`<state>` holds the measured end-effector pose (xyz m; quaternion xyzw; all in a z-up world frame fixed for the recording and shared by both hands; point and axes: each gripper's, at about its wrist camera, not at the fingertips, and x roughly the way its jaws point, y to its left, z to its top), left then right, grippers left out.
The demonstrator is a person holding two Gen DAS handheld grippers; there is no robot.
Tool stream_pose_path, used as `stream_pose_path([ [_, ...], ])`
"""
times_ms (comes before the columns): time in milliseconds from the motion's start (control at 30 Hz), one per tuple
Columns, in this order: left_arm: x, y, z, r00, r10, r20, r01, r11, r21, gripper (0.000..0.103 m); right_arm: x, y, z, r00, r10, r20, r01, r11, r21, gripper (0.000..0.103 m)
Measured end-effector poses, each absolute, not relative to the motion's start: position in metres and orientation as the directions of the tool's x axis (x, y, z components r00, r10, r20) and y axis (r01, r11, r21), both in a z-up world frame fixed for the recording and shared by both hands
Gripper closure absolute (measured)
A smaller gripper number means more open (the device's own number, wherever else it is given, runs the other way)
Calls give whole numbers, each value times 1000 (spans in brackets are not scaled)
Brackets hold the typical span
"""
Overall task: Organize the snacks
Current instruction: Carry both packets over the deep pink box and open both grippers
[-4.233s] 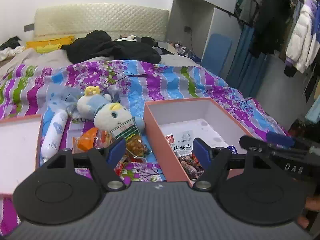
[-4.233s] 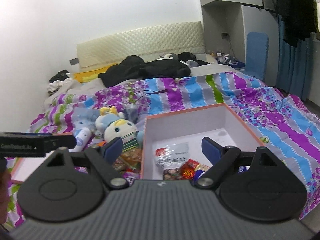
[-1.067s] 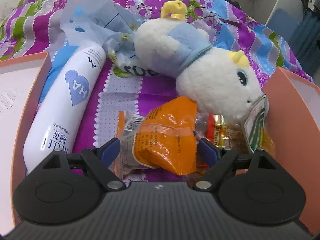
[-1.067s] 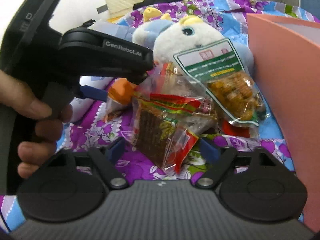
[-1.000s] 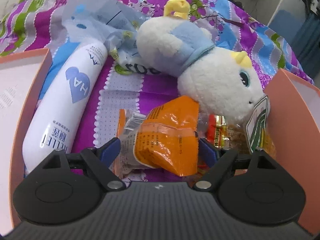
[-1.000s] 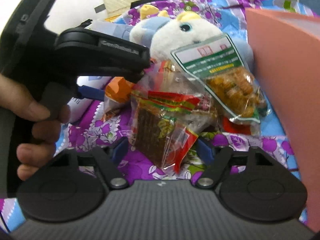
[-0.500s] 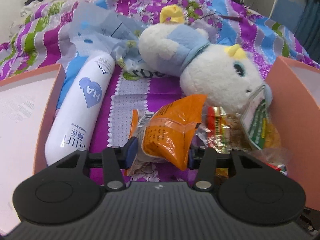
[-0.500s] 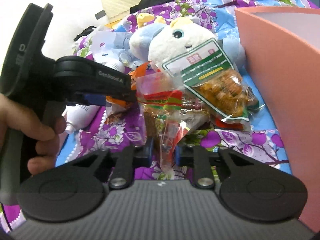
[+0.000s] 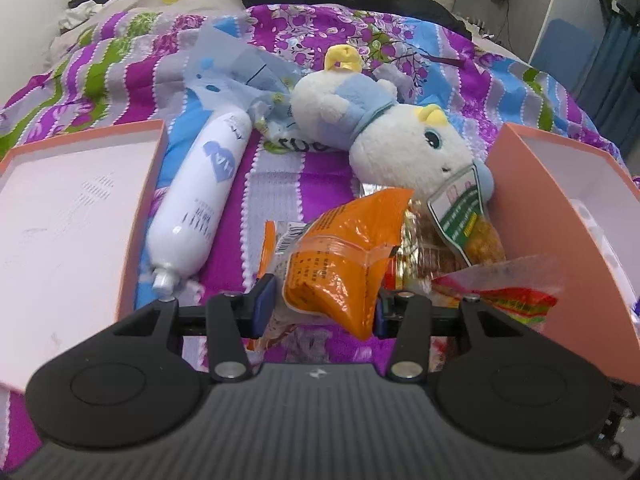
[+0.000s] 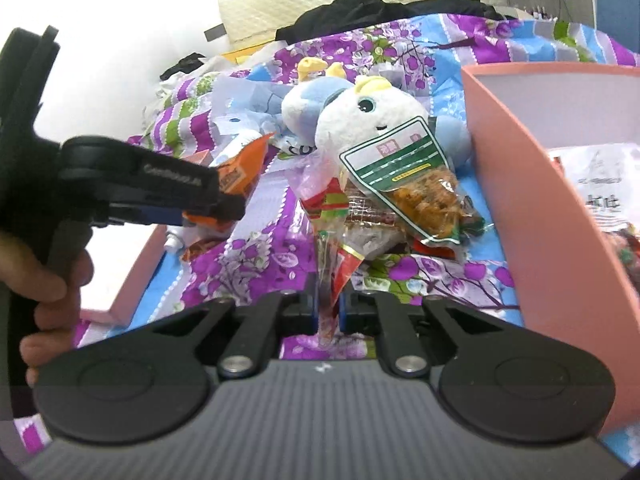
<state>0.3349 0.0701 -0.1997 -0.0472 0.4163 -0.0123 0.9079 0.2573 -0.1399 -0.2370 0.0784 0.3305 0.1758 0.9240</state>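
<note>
**Both claws now have a snack in hand**

Left wrist view: a second ago the left claw [image 9: 318, 304] stood wide around the orange snack packet [image 9: 344, 256]; now its pads are clamped on the packet's lower end, and the packet looks lifted a little off the bedspread [image 9: 280, 176]. Its long axis runs up and away from the claw, the sealed top leaning right toward the plush toy [image 9: 400, 148]. The white bottle [image 9: 200, 204] lies untouched beside the box lid [image 9: 148, 200].

Right wrist view: the right claw [image 10: 330, 312], open a moment back, has pinched together on the clear red-edged packet [image 10: 336, 256]. That packet stands nearly upright from the pads, top end toward the green-labelled bag [image 10: 420, 184]. The pink box [image 10: 520, 200] sits just to the right, so I'd judge both pickups made and the carry to it next.
</note>
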Motion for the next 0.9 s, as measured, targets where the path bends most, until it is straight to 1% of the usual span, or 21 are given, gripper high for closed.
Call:
stream_pose_path([
  [267, 274, 77, -189, 658, -71, -750, -40, 991, -129, 51, 217, -149, -228, 721, 354, -596, -284, 935, 211, 91],
  [367, 254, 79, -185, 641, -61, -765, -69, 988, -136, 51, 204, -152, -222, 720, 351, -598, -290, 936, 200, 91],
  [533, 219, 83, -178, 646, -70, -760, -105, 978, -178, 51, 181, -158, -212, 724, 347, -596, -296, 937, 187, 91],
  [900, 156, 62, -184, 635, -95, -766, -80, 979, -188, 51, 132, -175, -198, 728, 340, -595, -317, 937, 148, 91],
])
